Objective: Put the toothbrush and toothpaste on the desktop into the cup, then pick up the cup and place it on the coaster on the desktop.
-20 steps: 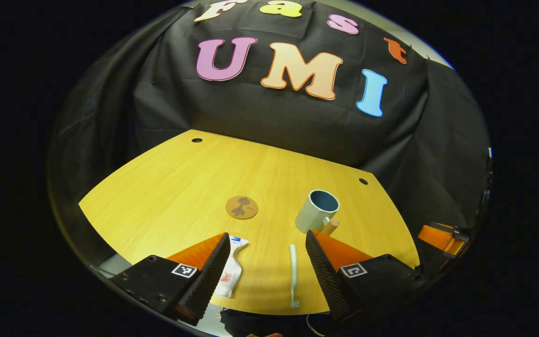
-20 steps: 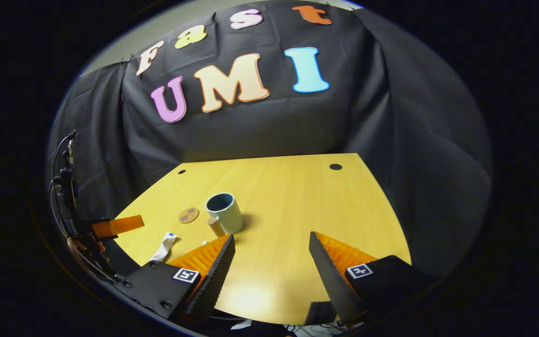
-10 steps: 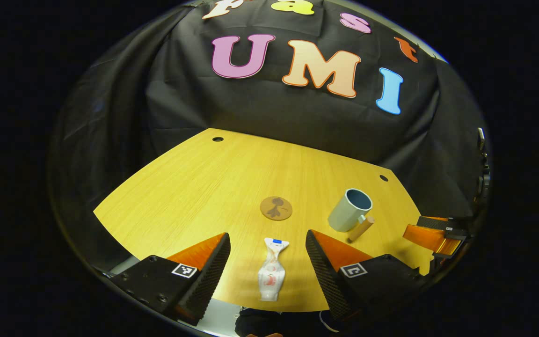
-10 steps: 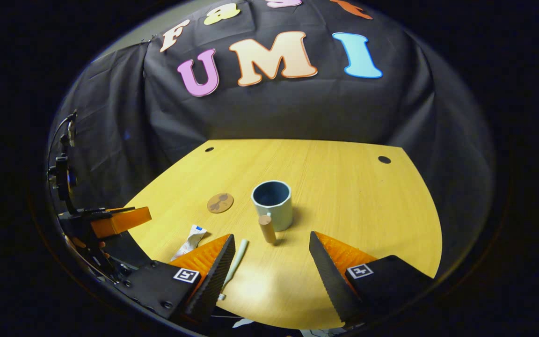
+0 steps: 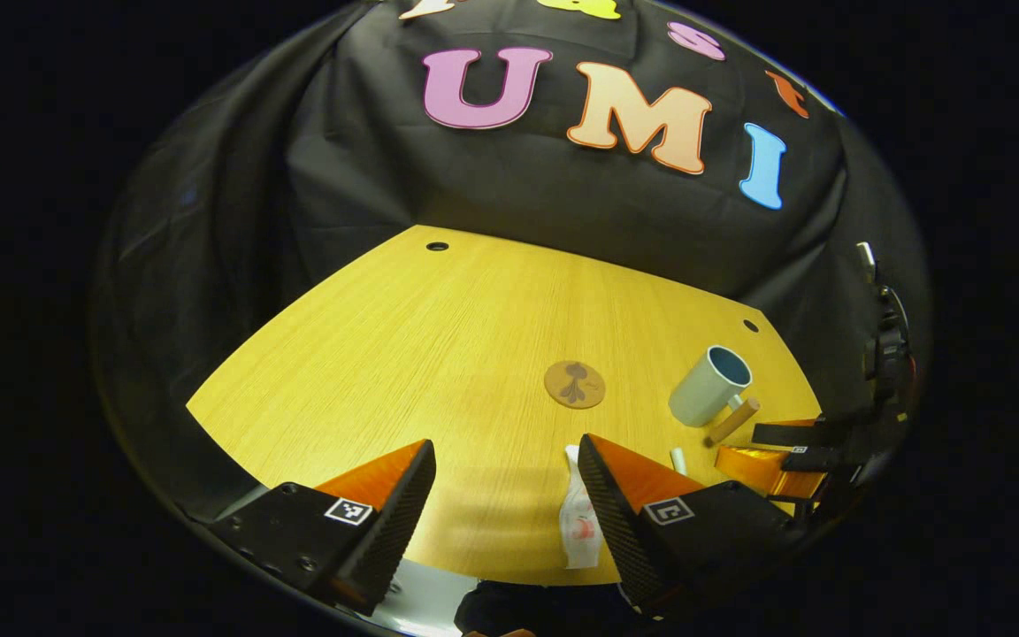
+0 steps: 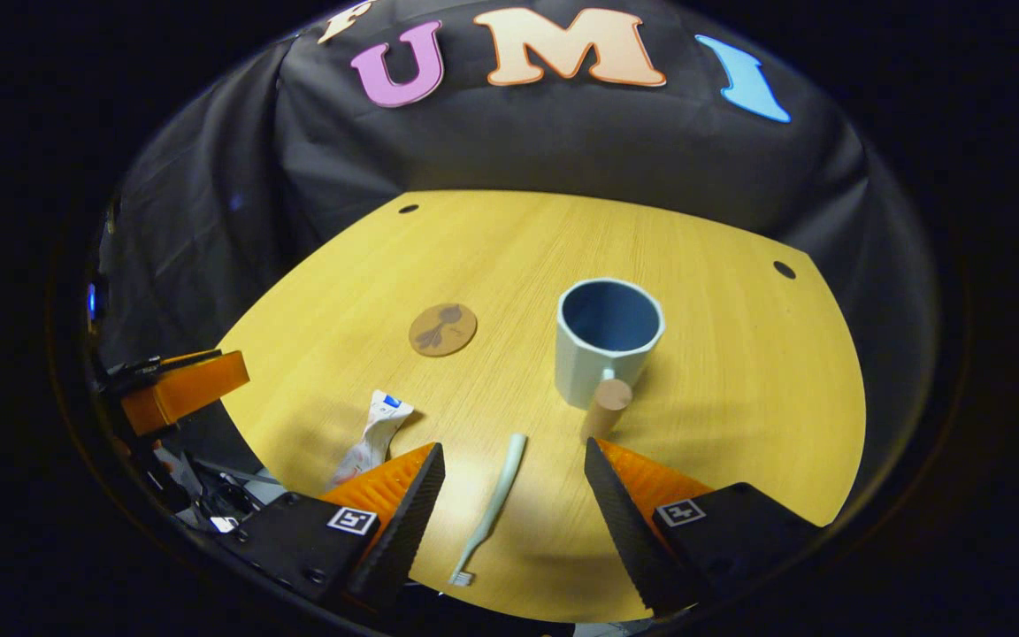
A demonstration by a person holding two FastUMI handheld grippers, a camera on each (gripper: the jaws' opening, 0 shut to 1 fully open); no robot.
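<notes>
We log: right gripper fingers apart, now astride the toothbrush; left gripper fingers apart, toothpaste shifted beside one

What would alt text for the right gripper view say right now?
The right gripper hangs open above a pale toothbrush lying on the wooden desktop, between its fingers. Beyond stands an empty cup with a wooden handle; the round coaster and crumpled toothpaste lie to its left.
</notes>
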